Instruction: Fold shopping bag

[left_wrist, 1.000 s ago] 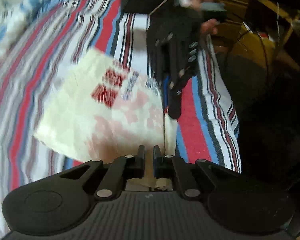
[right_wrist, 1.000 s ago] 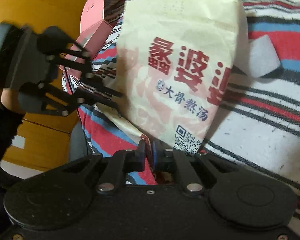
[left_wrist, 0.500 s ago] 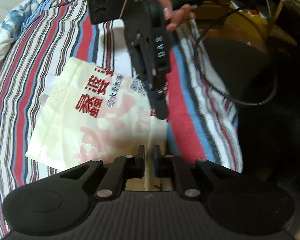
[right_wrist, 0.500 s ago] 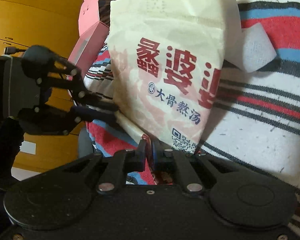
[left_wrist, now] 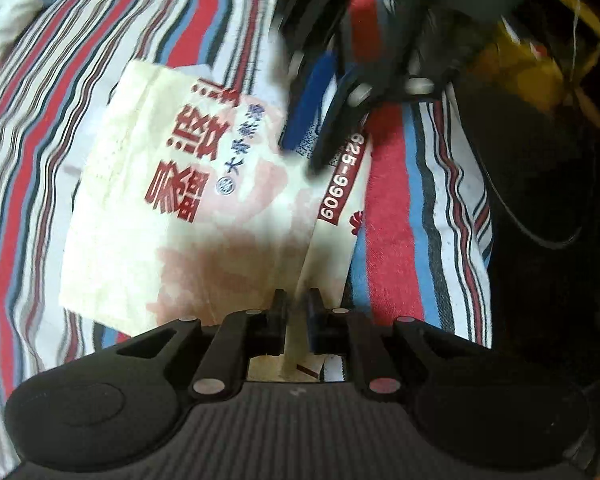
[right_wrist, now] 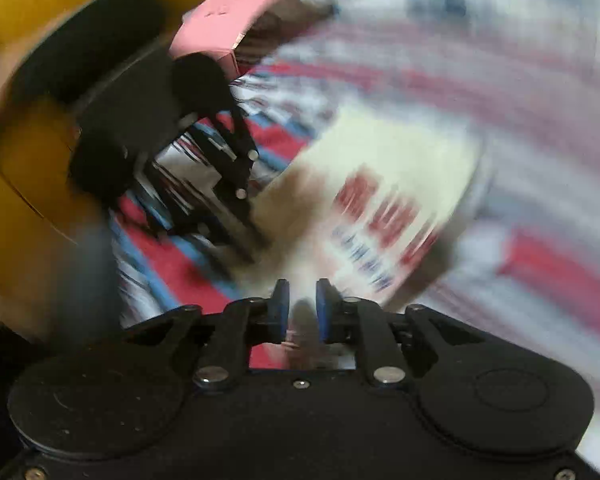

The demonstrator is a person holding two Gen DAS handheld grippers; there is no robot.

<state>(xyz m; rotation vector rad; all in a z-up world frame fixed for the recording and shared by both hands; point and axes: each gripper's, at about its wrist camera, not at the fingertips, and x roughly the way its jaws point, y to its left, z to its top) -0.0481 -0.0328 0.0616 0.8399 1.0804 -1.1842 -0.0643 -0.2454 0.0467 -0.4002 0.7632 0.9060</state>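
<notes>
The cream shopping bag (left_wrist: 204, 216) with red characters lies folded on the striped bed sheet (left_wrist: 396, 208). My left gripper (left_wrist: 296, 312) is shut on a raised fold at the bag's near edge. In the left wrist view my right gripper (left_wrist: 302, 158) hovers, blurred, over the bag's far right corner. In the heavily blurred right wrist view the bag (right_wrist: 388, 184) lies ahead and my right gripper (right_wrist: 299, 308) has its jaws opening, with a clear gap between the blue pads (right_wrist: 281, 312). A blurred bit of bag shows in that gap without being pressed. My left gripper (right_wrist: 256, 248) stands at that bag's left edge.
A pink box (right_wrist: 228, 20) lies at the far side of the bed. Yellow wooden furniture (right_wrist: 16, 184) stands beside the bed. The sheet's edge drops off to a dark floor with a black cable (left_wrist: 540, 236).
My right gripper has let go of the bag's corner, rolled and swung up and away. The bag now lies flatter on the sheet. My left gripper sank a little, still gripping the fold.
</notes>
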